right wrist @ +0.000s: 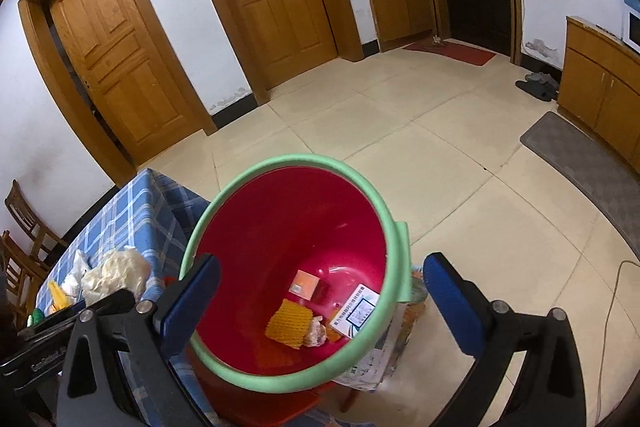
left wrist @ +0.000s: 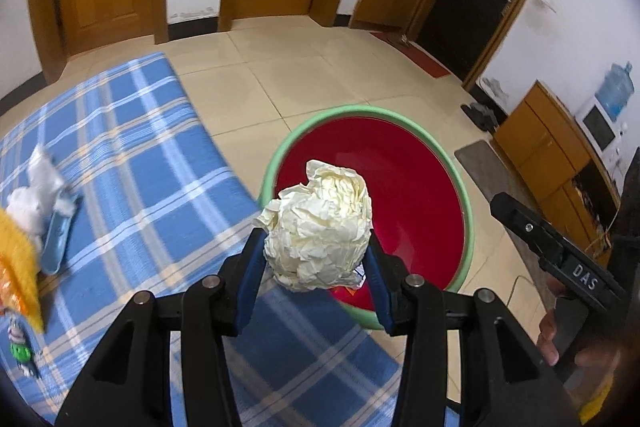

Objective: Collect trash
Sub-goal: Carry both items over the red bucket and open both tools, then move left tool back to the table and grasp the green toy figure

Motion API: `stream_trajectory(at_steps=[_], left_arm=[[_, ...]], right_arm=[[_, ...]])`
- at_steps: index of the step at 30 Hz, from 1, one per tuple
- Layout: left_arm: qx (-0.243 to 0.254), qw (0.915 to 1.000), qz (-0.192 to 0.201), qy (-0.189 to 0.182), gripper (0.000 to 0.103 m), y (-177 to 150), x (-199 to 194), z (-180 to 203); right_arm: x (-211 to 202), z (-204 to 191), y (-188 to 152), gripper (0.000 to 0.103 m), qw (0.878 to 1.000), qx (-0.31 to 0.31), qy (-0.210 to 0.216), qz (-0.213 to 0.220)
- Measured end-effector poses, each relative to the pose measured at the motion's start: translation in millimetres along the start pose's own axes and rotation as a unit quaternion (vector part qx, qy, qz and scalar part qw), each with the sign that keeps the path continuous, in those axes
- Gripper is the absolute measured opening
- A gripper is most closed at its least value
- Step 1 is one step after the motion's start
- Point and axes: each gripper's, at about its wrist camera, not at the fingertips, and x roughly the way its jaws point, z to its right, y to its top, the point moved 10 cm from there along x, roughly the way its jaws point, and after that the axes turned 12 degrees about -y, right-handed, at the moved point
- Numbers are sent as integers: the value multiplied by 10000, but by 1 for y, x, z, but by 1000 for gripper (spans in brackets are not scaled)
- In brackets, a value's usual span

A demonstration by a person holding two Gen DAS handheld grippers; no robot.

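Observation:
A crumpled ball of cream paper [left wrist: 320, 227] is clamped between the blue pads of my left gripper [left wrist: 318, 255], held at the near rim of the red bin with a green rim [left wrist: 280, 155]. The same ball [right wrist: 116, 273] shows at the left of the right wrist view, beside the bin [right wrist: 394, 255]. My right gripper [right wrist: 320, 297] stands wide open above the bin mouth with nothing between its pads. Inside the bin lie a yellow foam net [right wrist: 289, 323], an orange box [right wrist: 306, 283] and a printed carton [right wrist: 358, 311].
A table with a blue checked cloth [left wrist: 132, 163] stands left of the bin, carrying white tissue [left wrist: 34, 199], a light blue wrapper [left wrist: 60, 235] and a yellow-orange packet [left wrist: 18, 267]. Wooden doors, cabinets, a grey mat [right wrist: 580, 151] and wooden chairs [right wrist: 24, 239] surround the tiled floor.

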Motion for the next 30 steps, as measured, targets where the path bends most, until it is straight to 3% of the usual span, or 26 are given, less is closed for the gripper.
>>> stream_trajectory(at_steps=[10, 17, 30], left_arm=[[154, 9995, -239, 170, 52, 9, 23, 5], [210, 9995, -195, 135, 66, 12, 27, 9], [45, 9996, -42, 262, 66, 12, 4, 0]], right_arm=[[2, 4, -2, 103, 10000, 19, -9, -22], [3, 4, -4, 103, 10000, 58, -37, -11], [-4, -2, -5, 103, 10000, 38, 21, 44]])
